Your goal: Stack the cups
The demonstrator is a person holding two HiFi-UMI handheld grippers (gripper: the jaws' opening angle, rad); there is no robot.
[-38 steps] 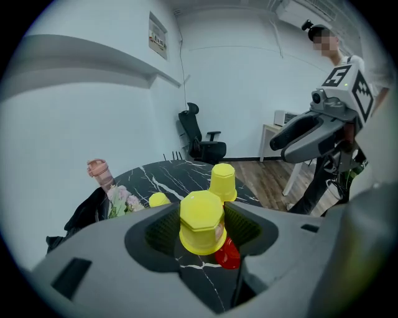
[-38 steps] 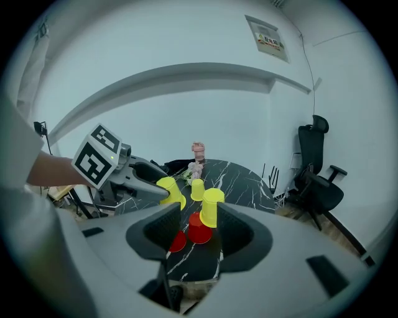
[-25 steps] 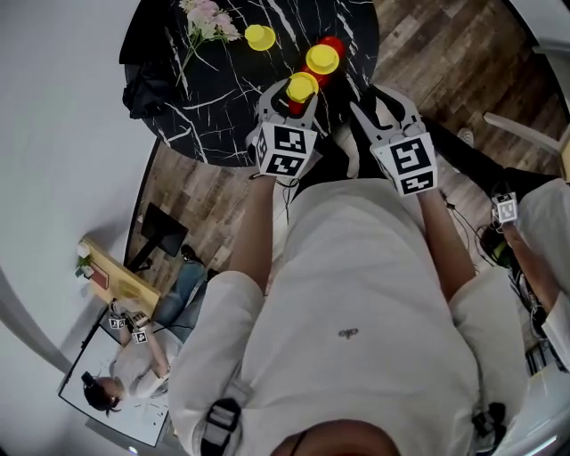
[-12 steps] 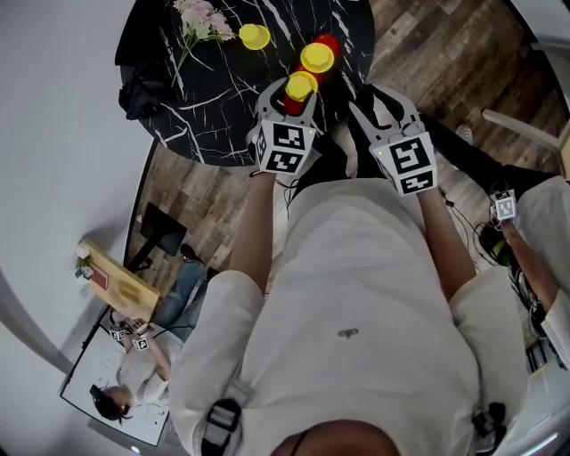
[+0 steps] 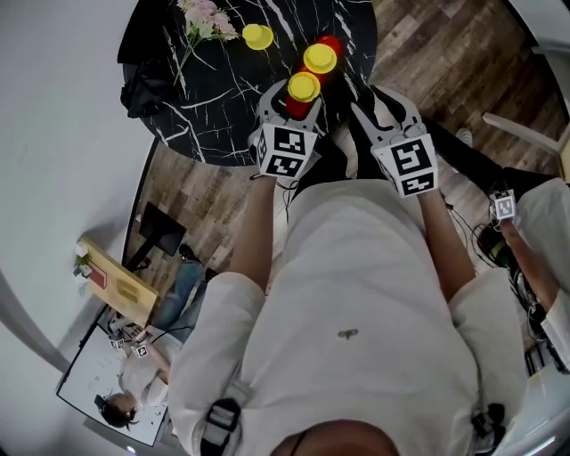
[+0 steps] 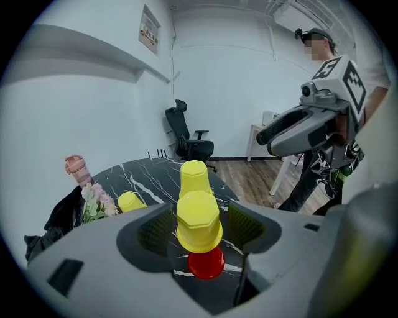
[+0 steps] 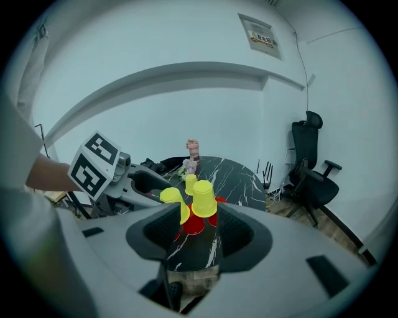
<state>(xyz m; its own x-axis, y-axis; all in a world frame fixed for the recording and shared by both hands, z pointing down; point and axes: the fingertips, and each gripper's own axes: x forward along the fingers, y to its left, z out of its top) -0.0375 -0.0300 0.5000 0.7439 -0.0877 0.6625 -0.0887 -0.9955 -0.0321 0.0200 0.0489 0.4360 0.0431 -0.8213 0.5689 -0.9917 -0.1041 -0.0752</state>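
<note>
On the black marble table (image 5: pixel 223 107) a yellow cup (image 5: pixel 303 86) sits upside down on a red cup (image 6: pixel 206 264). My left gripper (image 5: pixel 292 94) is open around it. Its jaws have just been opening, and the yellow cup (image 6: pixel 198 218) stands between them with a gap on each side. Just behind is a second yellow-on-red stack (image 5: pixel 321 58), and a lone yellow cup (image 5: pixel 257 36) sits farther left. My right gripper (image 5: pixel 381 101) is open and empty, just right of the stacks off the table's edge. Its own view shows the cups (image 7: pixel 203 197) beyond its jaws.
A bunch of flowers (image 5: pixel 203 20) and a dark bag (image 5: pixel 142 85) lie on the table's left side, with a pink bottle (image 6: pixel 74 166) by them. An office chair (image 6: pixel 189 140) stands beyond the table. Another person (image 5: pixel 548 240) is at the right edge.
The left gripper's jaws look slightly wider around the yellow cup, which stays on the red one. Both hands kept their places.
</note>
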